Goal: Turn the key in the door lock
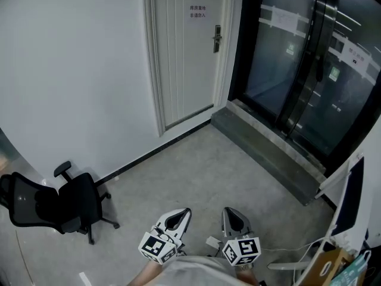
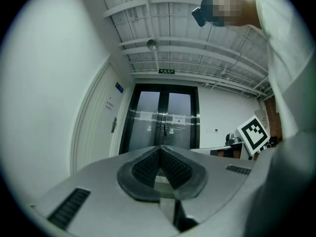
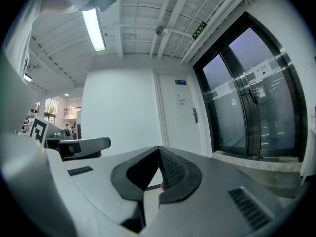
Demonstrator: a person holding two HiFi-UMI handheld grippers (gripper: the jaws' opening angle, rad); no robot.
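The left tool (image 1: 181, 214) and the right tool (image 1: 233, 213) are held side by side above the grey floor (image 1: 202, 171). Both are clenched, with their pads pressed together at the tips. The white door (image 1: 187, 58) is seen far ahead of both tools. Its lock (image 1: 218, 39) is set at the door's right edge, well apart from them. Whether a key is in the lock cannot be told. A black chair (image 1: 59, 204) is seen off to the left of the left tool. Dark glass doors (image 1: 303, 70) are seen ahead and to the right of the right tool.

Office entrance hall, black swivel chair (image 1: 59, 204), glass double doors (image 1: 286, 52), green exit sign (image 2: 167, 71), white door (image 1: 187, 64)
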